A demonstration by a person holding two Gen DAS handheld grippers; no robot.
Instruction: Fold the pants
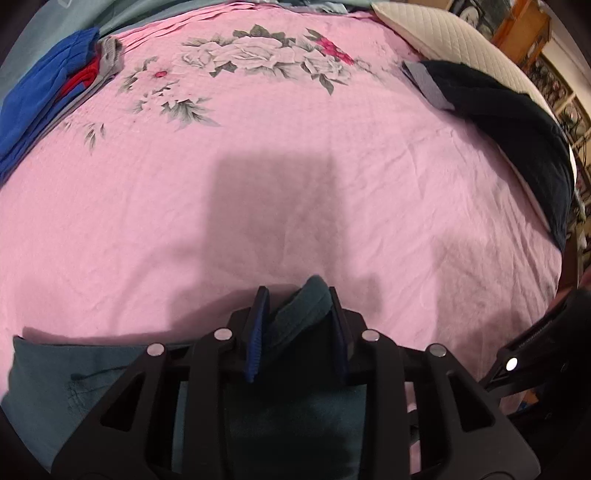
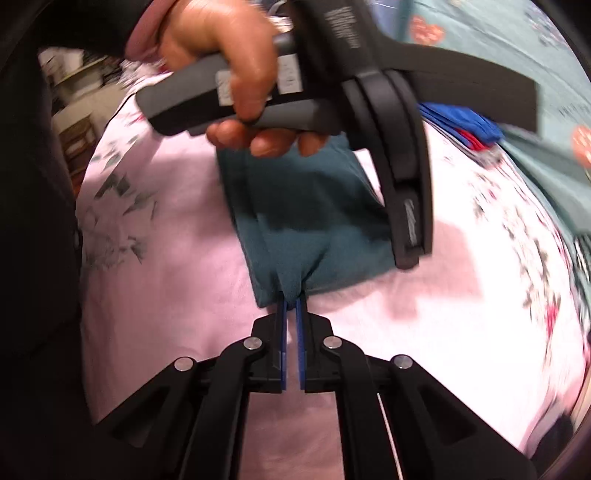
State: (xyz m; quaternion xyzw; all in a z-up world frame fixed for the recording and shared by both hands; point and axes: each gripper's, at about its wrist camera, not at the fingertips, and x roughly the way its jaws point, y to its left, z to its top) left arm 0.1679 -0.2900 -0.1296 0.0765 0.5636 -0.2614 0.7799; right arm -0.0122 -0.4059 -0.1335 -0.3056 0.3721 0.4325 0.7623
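The teal pants (image 2: 314, 206) lie folded on a pink flowered bedspread (image 1: 295, 147). In the left wrist view a raised fold of the pants (image 1: 306, 302) fills the gap between the blue pads of my left gripper (image 1: 297, 295), which is shut on it; more teal cloth (image 1: 55, 387) spreads out below. In the right wrist view my right gripper (image 2: 293, 301) is shut on a pinched bit of the pants' near edge. A hand (image 2: 229, 55) holds the left gripper's handle above the pants' far side, where the tool's fingers point down onto the cloth.
Blue and red clothes (image 1: 44, 92) are piled at the bed's far left. A dark garment (image 1: 517, 129) lies along the right edge beside a white quilted pillow (image 1: 443, 33). Shelves stand beyond the bed at the far right (image 1: 565, 92).
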